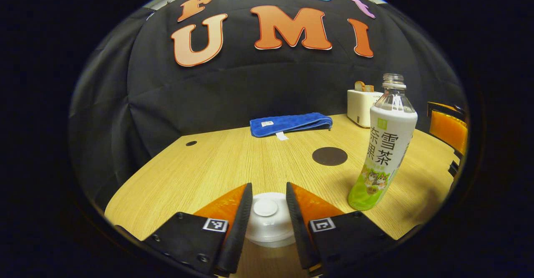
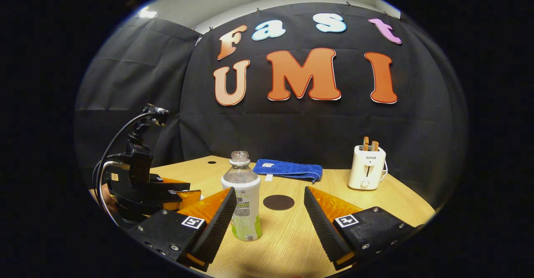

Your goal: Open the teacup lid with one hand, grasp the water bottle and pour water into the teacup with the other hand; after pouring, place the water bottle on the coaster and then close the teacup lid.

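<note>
A white teacup lid (image 1: 267, 219) with a round knob lies low between the fingers of my left gripper (image 1: 269, 186), which is open; the fingers flank the knob without pressing it. The cup under the lid is hidden. An uncapped water bottle (image 1: 386, 152) with a white and green label stands upright to the right of it. In the right gripper view the bottle (image 2: 244, 198) stands just ahead of the left finger of my open right gripper (image 2: 270, 189). A dark round coaster (image 2: 278, 202) lies flat on the table behind the bottle, and it is bare.
A folded blue towel (image 2: 288, 168) lies at the back of the wooden table (image 2: 292, 236). A white toaster (image 2: 367, 167) with bread in it stands at the back right. An orange chair (image 1: 448, 130) is at the table's right edge. My left gripper (image 2: 183, 195) and its cable are at the left.
</note>
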